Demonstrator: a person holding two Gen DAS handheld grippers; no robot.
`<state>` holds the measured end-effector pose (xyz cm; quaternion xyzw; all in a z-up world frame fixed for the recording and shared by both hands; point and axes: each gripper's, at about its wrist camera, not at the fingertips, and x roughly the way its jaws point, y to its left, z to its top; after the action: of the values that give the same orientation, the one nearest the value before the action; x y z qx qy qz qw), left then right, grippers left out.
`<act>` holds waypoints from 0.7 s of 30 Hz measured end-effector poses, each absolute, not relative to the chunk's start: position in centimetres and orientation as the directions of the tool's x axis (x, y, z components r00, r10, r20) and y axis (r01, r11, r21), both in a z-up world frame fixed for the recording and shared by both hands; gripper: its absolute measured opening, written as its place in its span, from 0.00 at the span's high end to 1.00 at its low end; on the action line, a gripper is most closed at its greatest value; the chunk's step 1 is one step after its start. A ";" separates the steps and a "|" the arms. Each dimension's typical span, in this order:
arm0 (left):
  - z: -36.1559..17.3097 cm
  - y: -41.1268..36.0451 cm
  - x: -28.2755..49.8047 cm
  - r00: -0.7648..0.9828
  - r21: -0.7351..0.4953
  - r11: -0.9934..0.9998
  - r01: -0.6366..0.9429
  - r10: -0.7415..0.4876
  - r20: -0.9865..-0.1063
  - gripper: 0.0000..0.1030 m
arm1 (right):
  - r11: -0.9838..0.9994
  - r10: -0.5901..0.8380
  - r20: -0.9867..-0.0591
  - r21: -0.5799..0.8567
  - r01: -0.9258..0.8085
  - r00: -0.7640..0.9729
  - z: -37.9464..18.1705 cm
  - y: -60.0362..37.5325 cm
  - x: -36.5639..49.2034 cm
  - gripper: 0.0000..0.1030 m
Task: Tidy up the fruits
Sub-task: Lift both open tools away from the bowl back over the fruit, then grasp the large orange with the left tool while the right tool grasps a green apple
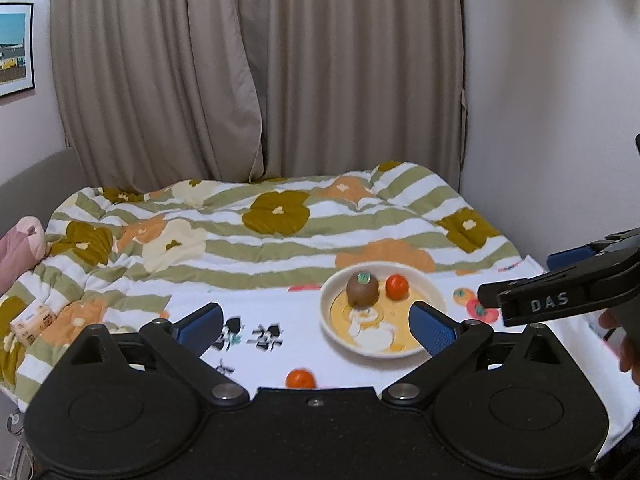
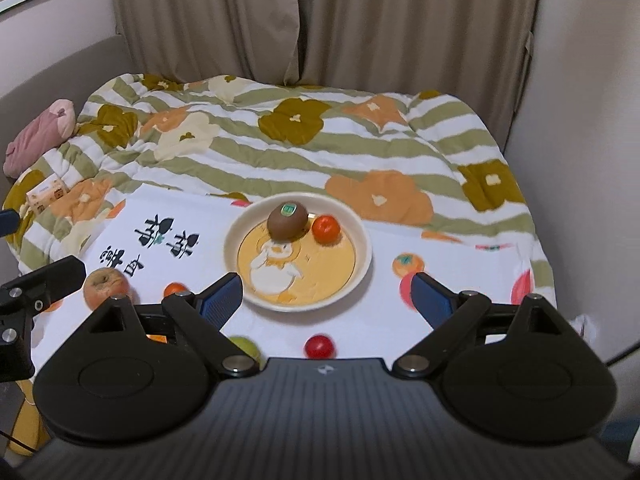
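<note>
A cream plate (image 2: 230, 248) with a duck picture sits on a white printed cloth (image 2: 452, 256) on the bed. On the plate (image 1: 326, 314) stand a brown kiwi (image 2: 288, 220) (image 1: 362, 289) with a green sticker and a small orange-red fruit (image 2: 326, 230) (image 1: 397, 287). Loose on the cloth lie an apple (image 2: 106, 286), a small orange fruit (image 2: 176, 289) (image 1: 301, 378), a green fruit (image 2: 246, 346) and a red fruit (image 2: 319, 346). My right gripper (image 2: 328, 300) hangs open just short of the plate. My left gripper (image 1: 316, 330) is open and holds nothing.
A striped floral duvet (image 1: 260, 232) covers the bed behind the cloth. Beige curtains (image 1: 260, 80) hang at the back and a wall (image 2: 592, 120) closes the right side. A pink plush (image 2: 40, 136) and a small tissue pack (image 2: 46, 194) lie at the left.
</note>
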<state>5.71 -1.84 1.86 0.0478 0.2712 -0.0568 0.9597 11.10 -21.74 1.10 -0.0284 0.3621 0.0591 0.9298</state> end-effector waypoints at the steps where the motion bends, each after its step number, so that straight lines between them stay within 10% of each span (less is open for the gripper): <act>1: 1.5 -1.3 5.5 0.841 0.060 0.988 0.140 -0.087 -0.534 0.02 | 0.992 0.087 -0.681 -0.007 -0.126 0.727 0.9 -21.4 10.6 0.00; 21: -10.5 4.1 5.3 0.728 0.102 0.961 0.255 -0.121 -0.674 0.04 | 1.000 -0.003 -0.733 -0.004 0.000 0.681 -10.6 -16.3 7.6 0.00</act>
<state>5.31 4.08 -10.47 0.0944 0.3542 -0.1017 0.9248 7.59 -16.33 -10.60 -0.0018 0.3996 -0.0006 0.9167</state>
